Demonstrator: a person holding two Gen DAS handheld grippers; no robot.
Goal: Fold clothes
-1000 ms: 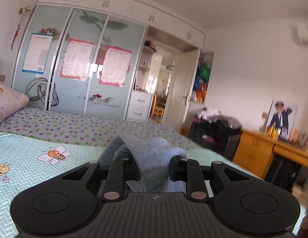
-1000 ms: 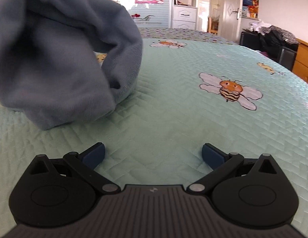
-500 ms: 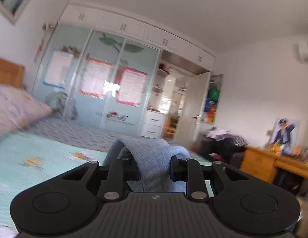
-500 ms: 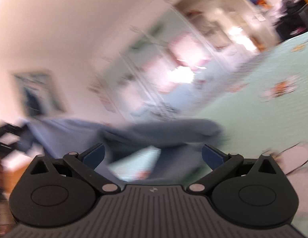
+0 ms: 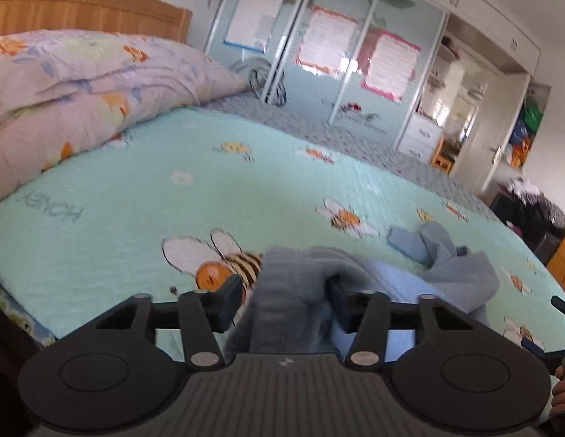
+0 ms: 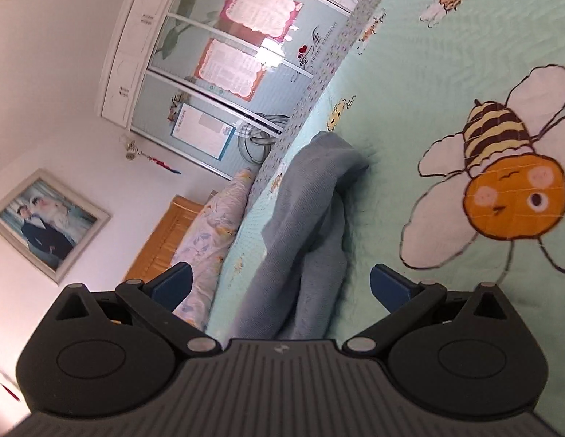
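The left tool (image 5: pixel 284 300) is gripping a bunched fold of the blue-grey knitted garment (image 5: pixel 446 269) over the bee-print bedspread (image 5: pixel 173 189). The right tool (image 6: pixel 280 284) is gaping wide, holding nothing, with the garment lying between its fingers.

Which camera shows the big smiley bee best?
The right wrist view: the big bee on the bedspread fills its right side, sharp, face and wings showing. In the left wrist view a bee is partly hidden by the left gripper and garment.
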